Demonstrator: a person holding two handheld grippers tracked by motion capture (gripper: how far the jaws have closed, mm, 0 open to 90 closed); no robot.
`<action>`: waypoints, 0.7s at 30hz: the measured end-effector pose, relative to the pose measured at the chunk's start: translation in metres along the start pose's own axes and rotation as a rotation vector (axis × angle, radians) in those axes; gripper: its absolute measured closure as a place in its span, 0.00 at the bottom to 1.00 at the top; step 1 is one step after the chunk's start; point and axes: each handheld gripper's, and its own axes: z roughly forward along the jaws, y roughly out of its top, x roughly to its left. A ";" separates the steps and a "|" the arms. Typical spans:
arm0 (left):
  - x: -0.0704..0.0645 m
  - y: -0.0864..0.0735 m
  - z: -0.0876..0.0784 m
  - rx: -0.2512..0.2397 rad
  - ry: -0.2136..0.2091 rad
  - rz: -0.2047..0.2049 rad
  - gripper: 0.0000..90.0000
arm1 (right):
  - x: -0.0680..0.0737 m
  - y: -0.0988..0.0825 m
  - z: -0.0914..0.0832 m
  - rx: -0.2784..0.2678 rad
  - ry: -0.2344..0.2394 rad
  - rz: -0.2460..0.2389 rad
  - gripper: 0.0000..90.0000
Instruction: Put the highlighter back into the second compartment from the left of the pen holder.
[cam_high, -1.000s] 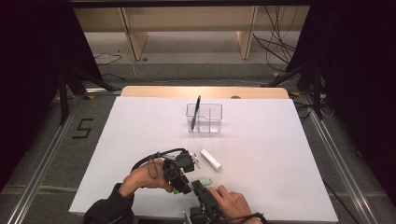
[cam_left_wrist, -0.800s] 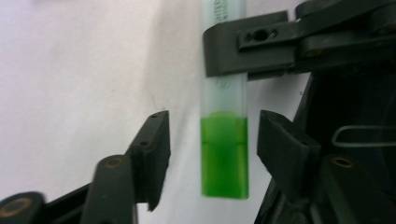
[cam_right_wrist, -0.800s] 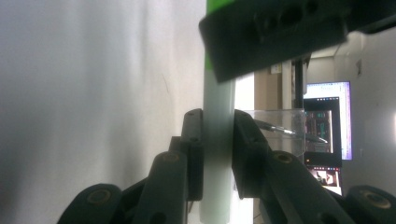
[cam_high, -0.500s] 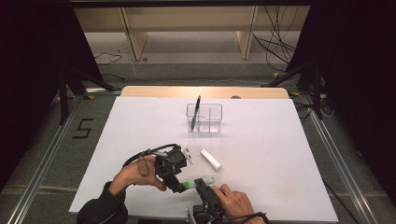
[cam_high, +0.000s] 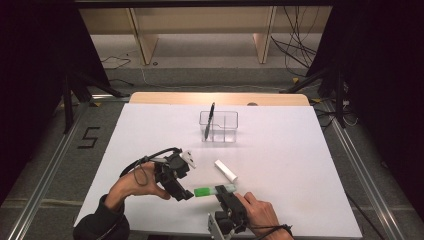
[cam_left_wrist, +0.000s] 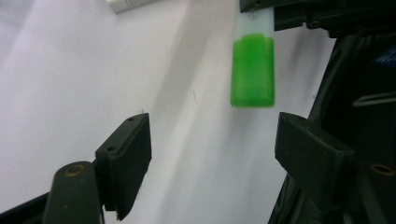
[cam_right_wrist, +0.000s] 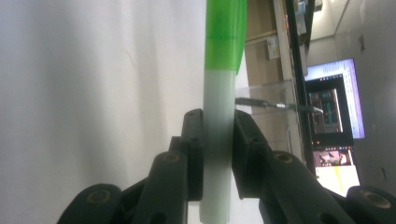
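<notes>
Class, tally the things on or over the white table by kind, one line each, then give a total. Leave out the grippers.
Green-capped white marker: 1
White stick: 1
Clear plastic organizer: 1
Black pen: 1
Total: 4

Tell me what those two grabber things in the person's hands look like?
Both are black. The left gripper has chunky black jaws with little round brass-coloured screws, a black cable looping off its back, and a small grey three-cornered plate on top. The right gripper has a pale plate at its base. A dark sleeve covers the left arm.
</notes>
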 end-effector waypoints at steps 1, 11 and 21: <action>0.001 -0.001 -0.002 -0.013 0.000 0.004 0.30 | -0.002 -0.002 0.001 0.001 0.002 0.006 0.86; 0.006 -0.009 -0.013 -0.205 0.001 0.007 0.26 | -0.037 -0.032 0.007 0.049 -0.008 0.198 0.86; 0.015 -0.034 0.000 -0.463 0.052 -0.120 0.22 | -0.088 -0.063 0.017 -0.070 0.173 0.718 0.86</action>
